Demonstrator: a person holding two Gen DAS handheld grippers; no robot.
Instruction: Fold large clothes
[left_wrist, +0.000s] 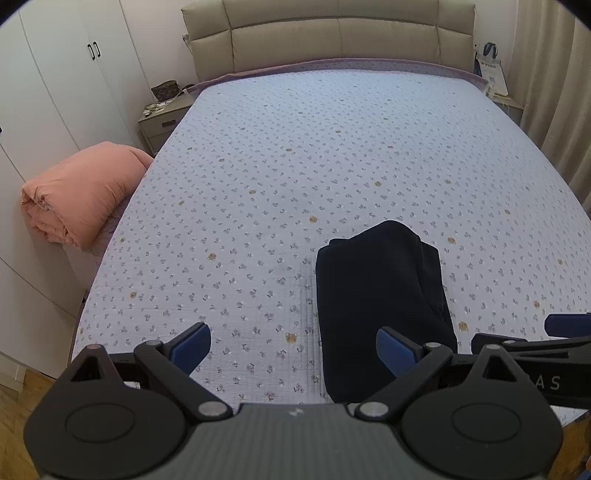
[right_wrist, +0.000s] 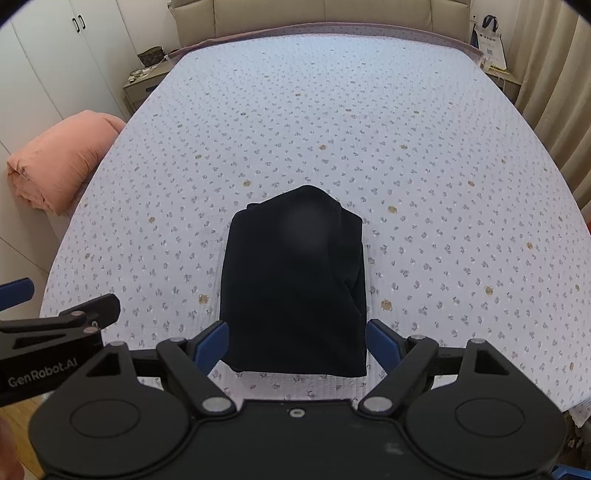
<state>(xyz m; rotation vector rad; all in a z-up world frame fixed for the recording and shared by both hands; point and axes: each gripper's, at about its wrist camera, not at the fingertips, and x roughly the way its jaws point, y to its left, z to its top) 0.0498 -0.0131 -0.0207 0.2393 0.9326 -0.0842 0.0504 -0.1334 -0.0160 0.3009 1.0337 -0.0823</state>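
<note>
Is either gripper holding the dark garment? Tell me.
No, both the left gripper and right gripper are open, and the folded dark garment lies free.

We see both wrist views look from the foot of the bed toward the headboard, sharing the garment.

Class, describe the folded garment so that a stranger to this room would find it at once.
Start at the wide bed with the pale flowered quilt. On its near edge lies the dark navy garment, folded into a compact rectangle. It is the only dark thing on the quilt; the pink bundle lies off to the left.
</note>
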